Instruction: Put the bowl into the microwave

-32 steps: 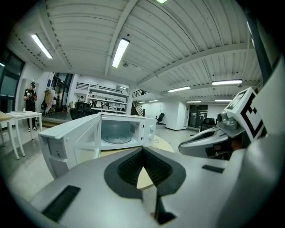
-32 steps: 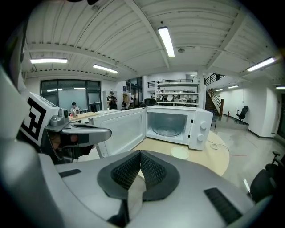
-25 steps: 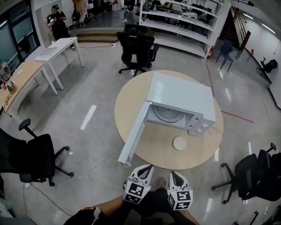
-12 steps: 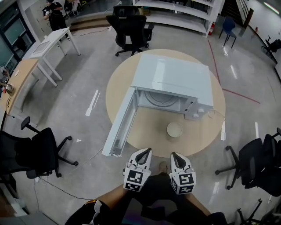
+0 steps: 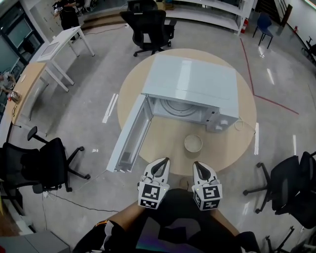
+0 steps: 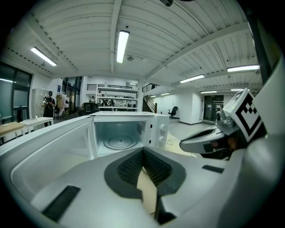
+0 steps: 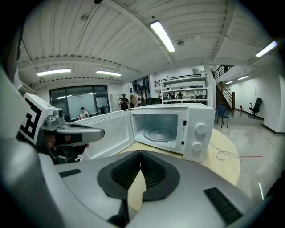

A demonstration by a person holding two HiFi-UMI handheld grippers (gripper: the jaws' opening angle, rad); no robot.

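A white microwave stands on the round wooden table with its door swung wide to the left. Its cavity with the glass turntable is empty. A small pale bowl sits on the table in front of the control panel. My left gripper and right gripper hover side by side just short of the table's near edge, both shut on nothing. The left gripper faces the cavity. The right gripper faces the microwave. Neither gripper view shows the bowl.
A white cable lies on the table right of the microwave. Black office chairs stand at the left, right and behind the table. White desks line the far left, where a person stands.
The table, microwave and bowl have slid nearer and higher in the head view as the person closes in. Both grippers stay shut, side by side.
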